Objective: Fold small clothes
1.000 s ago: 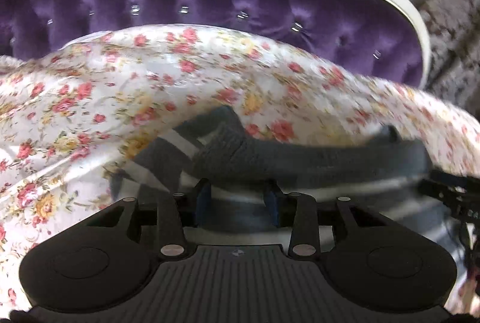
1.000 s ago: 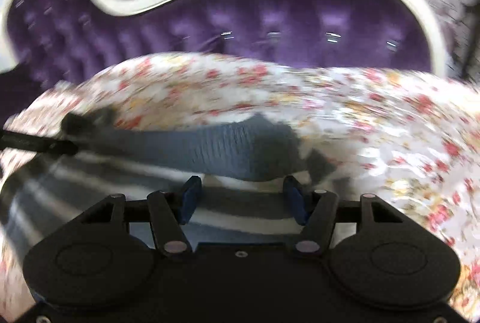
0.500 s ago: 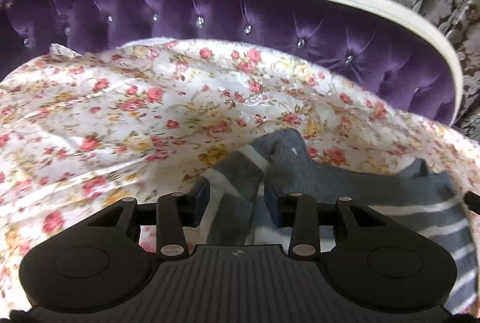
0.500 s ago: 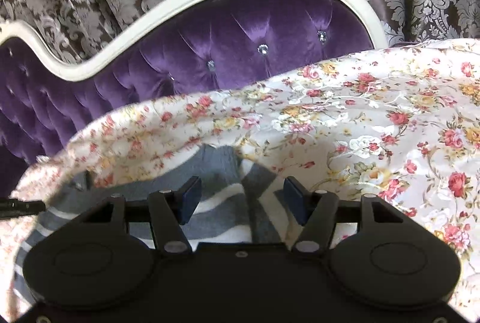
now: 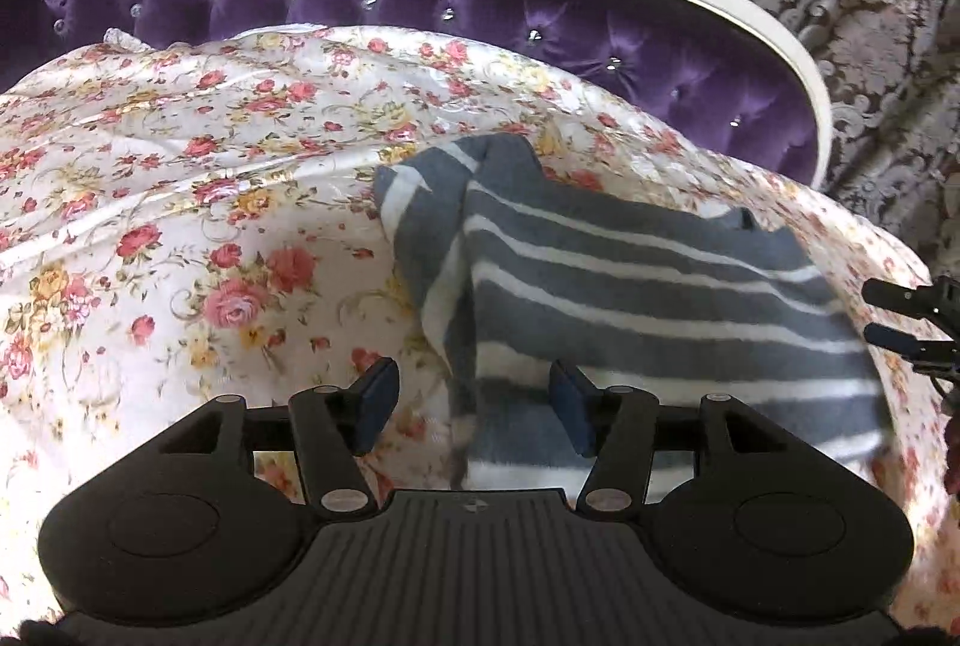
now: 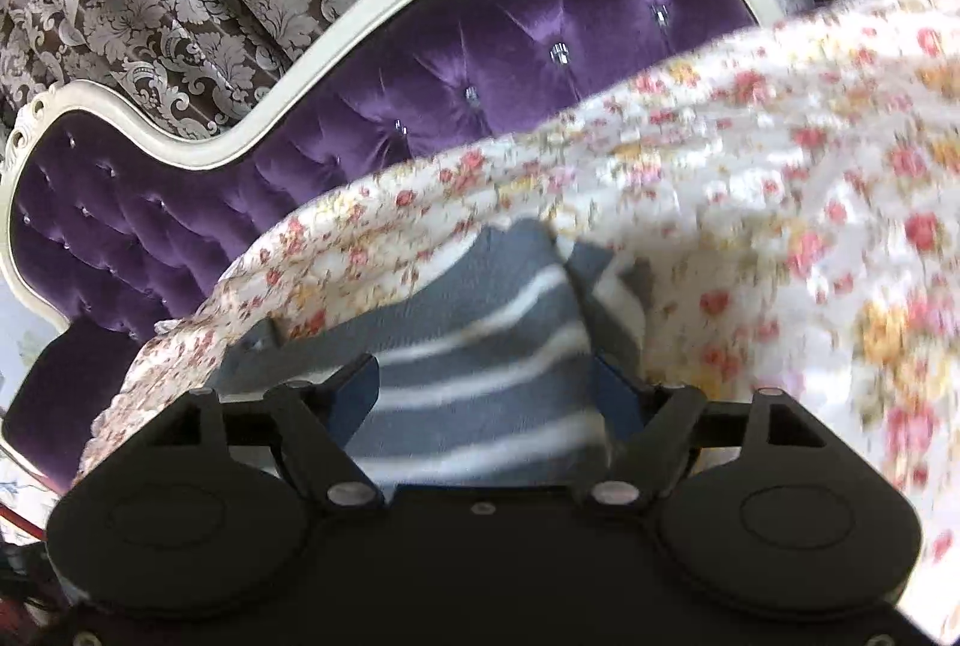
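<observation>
My left gripper (image 5: 474, 406) has just been opening, jaws apart over the striped garment's (image 5: 648, 286) left edge, pads off the cloth. My right gripper (image 6: 486, 394) likewise just widened, released, garment (image 6: 480, 346) between the jaws. It lies folded on the floral bedspread (image 5: 180, 202), before the purple headboard (image 6: 420, 106).

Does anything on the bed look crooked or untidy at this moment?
Yes. The striped garment lies folded on the floral sheet, but its far left corner sticks out beyond the fold, so the edges do not line up.
</observation>
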Demonstrator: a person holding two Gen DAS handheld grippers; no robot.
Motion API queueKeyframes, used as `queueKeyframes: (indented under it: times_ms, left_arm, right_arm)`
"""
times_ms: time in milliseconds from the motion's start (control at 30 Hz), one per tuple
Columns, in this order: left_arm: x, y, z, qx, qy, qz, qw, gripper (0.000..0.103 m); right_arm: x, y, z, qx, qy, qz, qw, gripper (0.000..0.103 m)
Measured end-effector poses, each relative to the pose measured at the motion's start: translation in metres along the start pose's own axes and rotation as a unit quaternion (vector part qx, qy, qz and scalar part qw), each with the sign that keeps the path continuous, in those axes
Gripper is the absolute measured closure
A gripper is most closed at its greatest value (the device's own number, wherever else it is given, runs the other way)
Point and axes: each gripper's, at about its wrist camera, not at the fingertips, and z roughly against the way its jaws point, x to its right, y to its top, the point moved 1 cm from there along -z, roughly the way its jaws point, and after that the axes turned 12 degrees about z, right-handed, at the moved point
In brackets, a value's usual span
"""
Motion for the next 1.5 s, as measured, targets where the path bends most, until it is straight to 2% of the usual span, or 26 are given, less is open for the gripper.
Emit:
queueKeyframes:
  times_ms: [67,367,500,567,633,733,800,967,1000,1100,1233,1333,1400,1500]
  left_arm:
    - [0.000,-0.003,0.002,0.007,-0.011,0.002,0.9999,0.049]
    - [0.005,-0.007,-0.013,-0.015,-0.045,-0.014,0.9988,0.050]
    - [0.007,-0.012,-0.017,-0.013,-0.042,-0.030,0.9986,0.052]
    - [0.007,-0.014,-0.017,-0.010,-0.043,-0.032,0.9985,0.062]
    - [0.005,-0.014,-0.017,-0.010,-0.046,-0.027,0.9985,0.082]
    - [-0.002,-0.013,-0.017,-0.015,-0.066,0.002,0.9977,0.092]
    - [-0.006,-0.012,-0.014,-0.015,-0.073,0.013,0.9971,0.094]
    - [-0.007,-0.012,0.000,-0.016,-0.074,-0.005,0.9971,0.096]
    - [-0.009,-0.013,0.002,-0.017,-0.070,-0.008,0.9974,0.100]
    - [-0.013,-0.012,0.008,-0.017,-0.066,-0.015,0.9976,0.100]
    - [-0.009,-0.004,0.027,0.029,-0.097,-0.024,0.9945,0.099]
    - [-0.007,0.002,0.034,0.053,-0.097,-0.025,0.9935,0.099]
    - [-0.012,0.004,0.032,0.045,-0.101,-0.008,0.9938,0.099]
    - [-0.023,0.003,0.021,0.003,-0.083,0.016,0.9964,0.099]
  right_arm:
    - [0.001,-0.006,0.005,-0.006,-0.001,-0.005,1.000,0.018]
    - [0.009,-0.028,0.006,-0.037,-0.004,-0.021,0.999,0.018]
    - [0.006,-0.029,0.004,-0.047,0.013,-0.015,0.999,0.018]
    - [0.006,-0.030,0.004,-0.049,0.015,-0.013,0.999,0.018]
    - [0.006,-0.031,0.002,-0.057,0.009,-0.008,0.998,0.018]
    - [0.006,-0.032,0.002,-0.057,0.009,-0.008,0.998,0.018]
    - [0.007,-0.032,0.002,-0.057,0.010,-0.009,0.998,0.018]
    - [0.007,-0.032,0.002,-0.062,0.011,-0.008,0.998,0.018]
    - [0.007,-0.032,0.002,-0.063,0.011,-0.006,0.998,0.018]
    - [0.006,-0.032,0.001,-0.065,0.010,-0.002,0.998,0.017]
    - [0.005,-0.032,0.000,-0.066,0.007,0.002,0.998,0.016]
    - [0.002,-0.032,-0.002,-0.067,0.008,0.007,0.998,0.013]
    - [0.002,-0.032,-0.003,-0.067,0.007,0.009,0.998,0.013]
    - [0.003,-0.033,-0.002,-0.066,0.009,0.005,0.998,0.013]
